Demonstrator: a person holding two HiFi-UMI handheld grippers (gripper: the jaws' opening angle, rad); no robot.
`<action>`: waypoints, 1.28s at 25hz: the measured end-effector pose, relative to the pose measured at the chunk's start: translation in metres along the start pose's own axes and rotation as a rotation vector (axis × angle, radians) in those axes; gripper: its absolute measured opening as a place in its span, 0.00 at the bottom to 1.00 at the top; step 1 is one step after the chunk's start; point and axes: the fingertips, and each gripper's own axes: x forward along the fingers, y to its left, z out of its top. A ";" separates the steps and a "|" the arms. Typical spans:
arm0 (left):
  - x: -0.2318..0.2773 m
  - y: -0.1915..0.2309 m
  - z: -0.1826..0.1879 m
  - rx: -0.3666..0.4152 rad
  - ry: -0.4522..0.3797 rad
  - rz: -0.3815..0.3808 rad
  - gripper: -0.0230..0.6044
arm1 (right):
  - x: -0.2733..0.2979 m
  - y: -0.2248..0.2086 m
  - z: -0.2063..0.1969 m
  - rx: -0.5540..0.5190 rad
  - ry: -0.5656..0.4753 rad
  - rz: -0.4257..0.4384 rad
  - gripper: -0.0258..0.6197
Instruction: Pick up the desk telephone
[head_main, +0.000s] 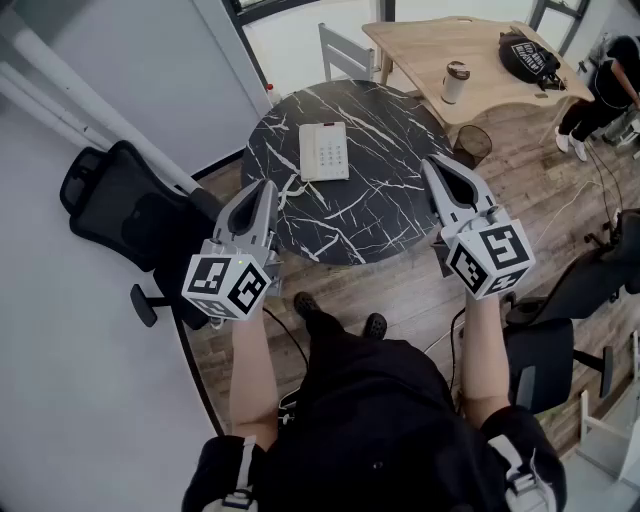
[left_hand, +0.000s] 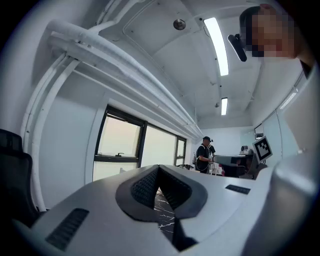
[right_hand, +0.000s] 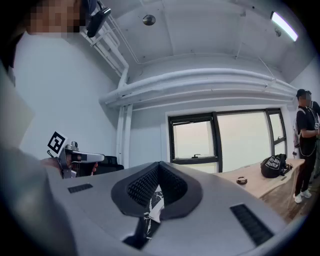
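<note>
The white desk telephone (head_main: 324, 151) lies flat on the round black marble table (head_main: 380, 215), toward its far left side, with a cord trailing off its near left corner. My left gripper (head_main: 266, 187) is held level over the table's near left edge, shut and empty, short of the phone. My right gripper (head_main: 429, 163) hovers level over the table's right side, also shut with nothing in it. In the left gripper view the left gripper (left_hand: 159, 168) has its jaws closed together; in the right gripper view the right gripper (right_hand: 159, 164) does too, and a sliver of the phone (right_hand: 155, 199) shows below them.
A black office chair (head_main: 130, 210) stands left of the table by the white wall. Behind the table are a grey chair (head_main: 345, 52) and a wooden desk (head_main: 470, 50) with a cup (head_main: 455, 82) and a black bag (head_main: 529, 56). A person (head_main: 600, 85) stands at far right.
</note>
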 end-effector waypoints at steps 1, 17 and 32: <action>0.000 0.000 0.000 0.002 0.000 -0.002 0.06 | 0.000 0.000 -0.001 0.000 -0.002 0.000 0.09; 0.003 -0.004 -0.013 0.006 0.036 0.017 0.06 | 0.001 -0.003 -0.013 0.055 -0.029 0.037 0.09; 0.053 0.060 -0.033 -0.054 0.079 0.001 0.06 | 0.069 -0.025 -0.033 0.061 0.036 -0.039 0.09</action>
